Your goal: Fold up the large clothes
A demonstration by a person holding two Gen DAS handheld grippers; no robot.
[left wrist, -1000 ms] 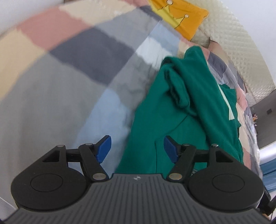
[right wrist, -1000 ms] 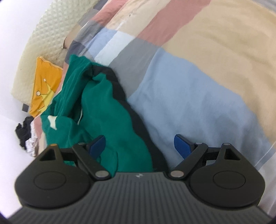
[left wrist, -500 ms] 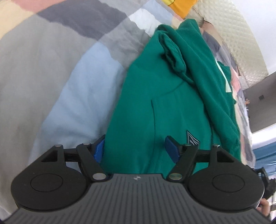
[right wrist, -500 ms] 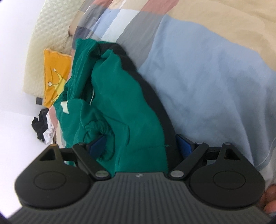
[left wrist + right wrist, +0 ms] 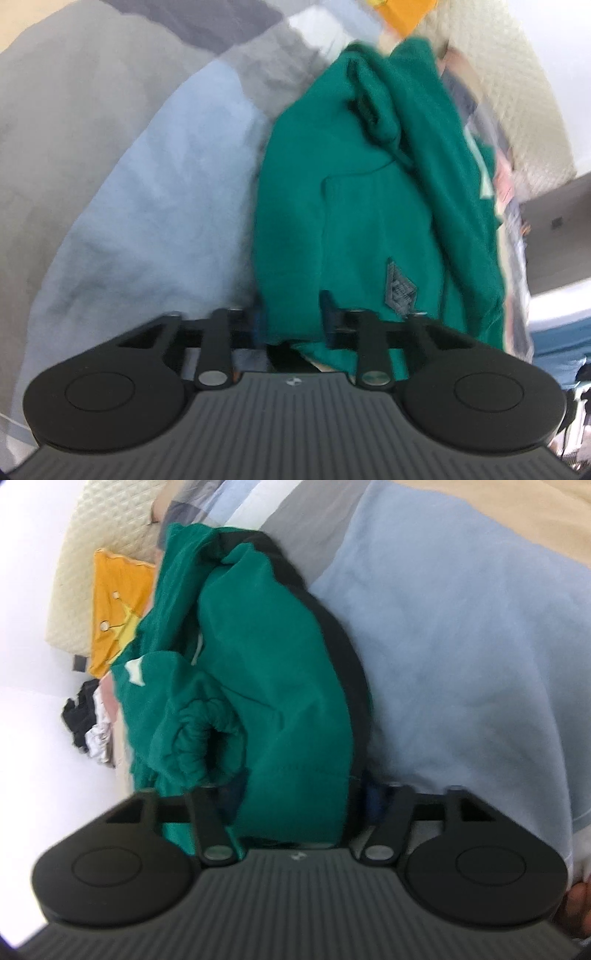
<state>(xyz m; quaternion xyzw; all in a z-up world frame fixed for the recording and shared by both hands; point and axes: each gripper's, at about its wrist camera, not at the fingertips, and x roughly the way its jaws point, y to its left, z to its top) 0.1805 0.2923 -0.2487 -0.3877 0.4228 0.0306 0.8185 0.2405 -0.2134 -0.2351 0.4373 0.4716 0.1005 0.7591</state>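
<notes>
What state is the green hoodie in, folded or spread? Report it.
Partly folded: the green hoodie lies doubled lengthwise on the bedspread, sleeve bunched on top, not yet a compact fold.

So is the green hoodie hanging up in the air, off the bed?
No, the green hoodie lies in a bunched heap on the patchwork bedspread, with its near edge between the fingers of the right hand-held gripper.

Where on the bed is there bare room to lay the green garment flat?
Bare quilt lies open left of the green garment in the left wrist view, and right of it in the right wrist view. It is crowded toward the headboard: an orange pillow and dark clothes at the bed's edge.
</notes>
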